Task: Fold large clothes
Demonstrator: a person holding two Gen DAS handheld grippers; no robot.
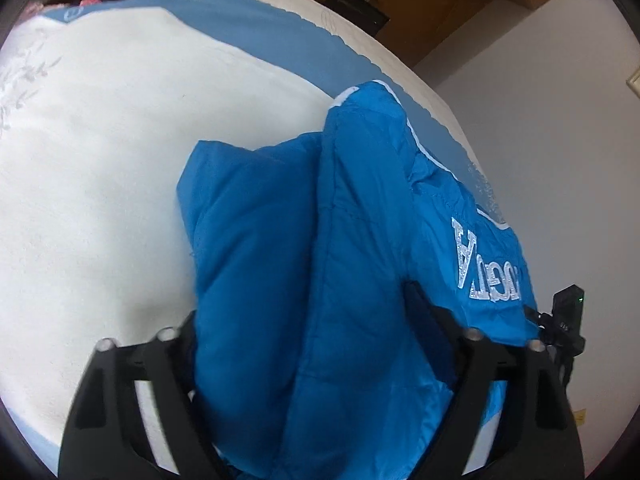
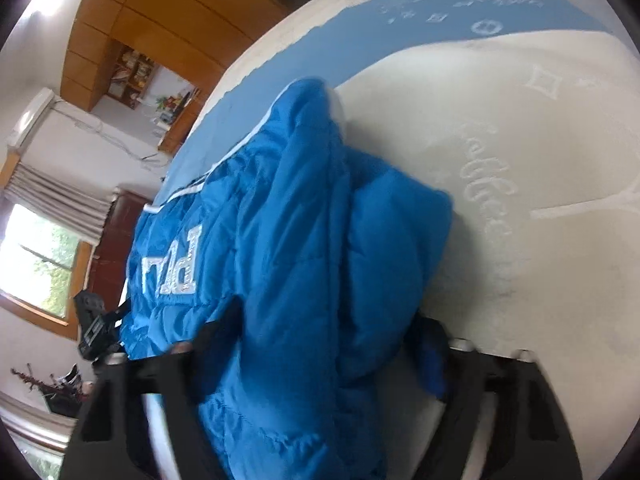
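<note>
Left gripper: we see its 2 black fingers spread, w/ a thick bunch of the blue padded jacket filling the gap between them. The fabric bulges up and over the fingers, so we cannot tell if the pads actually press on it. Right gripper: same picture, 2 black fingers apart, jacket fabric heaped between and spilling over the left finger; whether the pads bite we cannot tell either.

We count 1 jacket, quilted, bright blue, w/ white piping along one edge and white sparkly letters on it. In the left wrist view the letters sit right of the gripper, read upside down; in the right wrist view the lettering sits left of the gripper. The jacket lies folded over on itself in lumpy layers on the bed, near its edge.

1 bed: cream bedspread w/ a light blue border and faint embossed patterns. Each view also catches the other gripper's black body at the frame side: at right in the left view, at left in the right view.

Background, right view: 1 window w/ a pleated blind above it, 1 wall-mounted AC unit, wooden cabinets. Left view: wooden cabinets and a white wall.
</note>
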